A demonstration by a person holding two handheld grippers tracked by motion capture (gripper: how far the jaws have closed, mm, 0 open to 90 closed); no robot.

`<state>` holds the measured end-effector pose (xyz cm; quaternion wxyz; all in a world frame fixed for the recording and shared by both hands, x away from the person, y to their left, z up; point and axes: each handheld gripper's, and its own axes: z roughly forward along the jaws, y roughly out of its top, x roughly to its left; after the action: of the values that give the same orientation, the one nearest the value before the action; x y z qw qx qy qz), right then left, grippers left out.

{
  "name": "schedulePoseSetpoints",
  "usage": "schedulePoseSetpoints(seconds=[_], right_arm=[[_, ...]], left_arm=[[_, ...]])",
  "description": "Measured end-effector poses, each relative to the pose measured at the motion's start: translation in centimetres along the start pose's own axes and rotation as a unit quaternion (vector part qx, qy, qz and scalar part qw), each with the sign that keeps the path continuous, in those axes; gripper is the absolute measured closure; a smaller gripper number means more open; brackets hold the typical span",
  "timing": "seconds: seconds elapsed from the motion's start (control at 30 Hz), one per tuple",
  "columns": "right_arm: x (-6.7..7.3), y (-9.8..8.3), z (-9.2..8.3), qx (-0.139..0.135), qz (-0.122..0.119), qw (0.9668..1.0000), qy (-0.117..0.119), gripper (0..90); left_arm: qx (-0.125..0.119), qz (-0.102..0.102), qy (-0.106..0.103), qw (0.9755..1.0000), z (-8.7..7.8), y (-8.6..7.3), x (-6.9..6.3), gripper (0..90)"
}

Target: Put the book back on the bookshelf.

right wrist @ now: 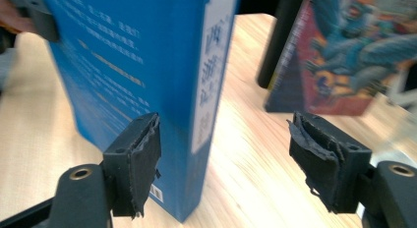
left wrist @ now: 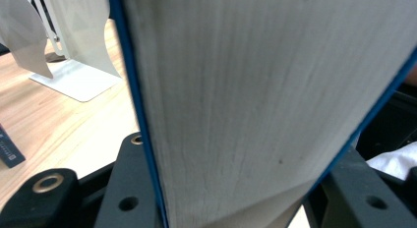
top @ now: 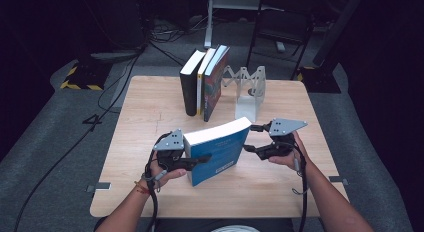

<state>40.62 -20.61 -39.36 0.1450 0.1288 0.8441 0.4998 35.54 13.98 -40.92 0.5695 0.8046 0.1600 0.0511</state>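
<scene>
A thick blue book (top: 217, 152) stands tilted on the wooden table (top: 145, 122), white page block up. My left gripper (top: 192, 154) is shut on it from the left; in the left gripper view both black jaws press the blue covers on either side of the page edge (left wrist: 270, 100). My right gripper (top: 250, 138) is at the book's right end, open. In the right gripper view (right wrist: 223, 159) the book's spine (right wrist: 211, 66) stands between the jaws, close to the left pad (right wrist: 142, 159), with a wide gap to the right pad (right wrist: 314, 154).
Three books stand in a row at the table's back: a black one (top: 190, 87), a yellow-edged one (top: 202, 79) and a colourful one (top: 215, 84). A white metal bookend (top: 250, 99) stands just right of them. Cables and stands lie on the dark floor beyond.
</scene>
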Motion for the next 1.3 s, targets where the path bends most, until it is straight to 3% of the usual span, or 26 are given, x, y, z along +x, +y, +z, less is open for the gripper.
schedulePoseSetpoints(seconds=[0.23, 0.3, 0.37, 0.4, 0.43, 0.5, 0.53, 0.63, 0.67, 0.73, 0.83, 0.9, 0.93, 1.03, 1.17, 1.3], right_arm=[[-0.2, 1.8, 2.3, -0.007, -0.017, 0.9977, 0.066, 23.6], [-0.2, 2.0, 2.6, -0.01, -0.019, 0.9965, 0.081, 23.7], [0.1, 2.3, 3.0, -0.015, -0.027, 0.9947, 0.098, 30.9], [0.3, 2.3, 3.1, -0.016, -0.032, 0.9942, 0.101, 30.4], [0.3, 2.3, 3.1, -0.016, -0.032, 0.9942, 0.101, 30.4], [0.6, 2.4, 3.1, -0.015, -0.038, 0.9949, 0.092, 32.0], [0.4, 2.2, 2.7, -0.021, -0.029, 0.994, 0.103, 37.5], [0.4, 1.9, 2.2, -0.026, -0.025, 0.9927, 0.115, 42.0], [0.8, 1.6, 1.4, -0.026, -0.045, 0.9923, 0.112, 46.3], [1.1, 1.5, 1.1, -0.027, -0.05, 0.9919, 0.113, 48.4], [2.0, 1.2, -0.3, -0.027, -0.073, 0.9891, 0.125, 57.0], [2.2, 1.1, -0.6, -0.027, -0.073, 0.9886, 0.129, 59.2], [2.9, 1.0, -1.1, -0.026, -0.079, 0.9888, 0.124, 60.6], [3.2, 0.7, -1.7, -0.026, -0.079, 0.9901, 0.113, 60.9], [2.9, 0.2, -2.9, -0.017, -0.064, 0.9928, 0.1, 60.7], [2.6, 0.4, -3.5, -0.004, -0.063, 0.9938, 0.091, 59.9]], left_arm=[[0.003, 0.024, 0.005, 0.9997, -0.2, -0.2, 0.0, 57.2], [0.008, 0.033, 0.017, 0.9993, -0.3, -0.2, -0.2, 57.1], [0.024, 0.046, 0.028, 0.9983, -0.3, -0.6, -0.4, 55.7], [0.029, 0.042, 0.036, 0.998, -0.4, -0.9, -0.5, 54.4], [0.029, 0.042, 0.036, 0.998, -0.4, -0.9, -0.5, 52.9], [0.038, 0.04, 0.055, 0.997, -0.6, -1.6, -0.5, 50.3], [0.039, 0.033, 0.071, 0.9961, -0.9, -2.0, -0.5, 44.2], [0.053, 0.03, 0.076, 0.9953, -0.9, -2.4, -0.4, 38.8], [0.062, 0.031, 0.085, 0.994, -0.6, -2.7, -0.4, 36.5], [0.083, 0.034, 0.097, 0.9912, 0.0, -3.2, -0.5, 35.6], [0.088, 0.036, 0.101, 0.9903, 0.9, -3.1, -0.6, 34.5], [0.086, 0.03, 0.101, 0.9907, 1.0, -3.0, -0.4, 34.4], [0.08, 0.026, 0.092, 0.9922, 1.4, -2.9, 0.0, 32.7], [0.079, 0.028, 0.086, 0.9927, 2.0, -2.7, 0.2, 32.2], [0.071, 0.019, 0.074, 0.9945, 3.8, -2.1, 0.6, 29.5], [0.072, 0.022, 0.068, 0.9948, 4.3, -1.8, 1.0, 28.3]])
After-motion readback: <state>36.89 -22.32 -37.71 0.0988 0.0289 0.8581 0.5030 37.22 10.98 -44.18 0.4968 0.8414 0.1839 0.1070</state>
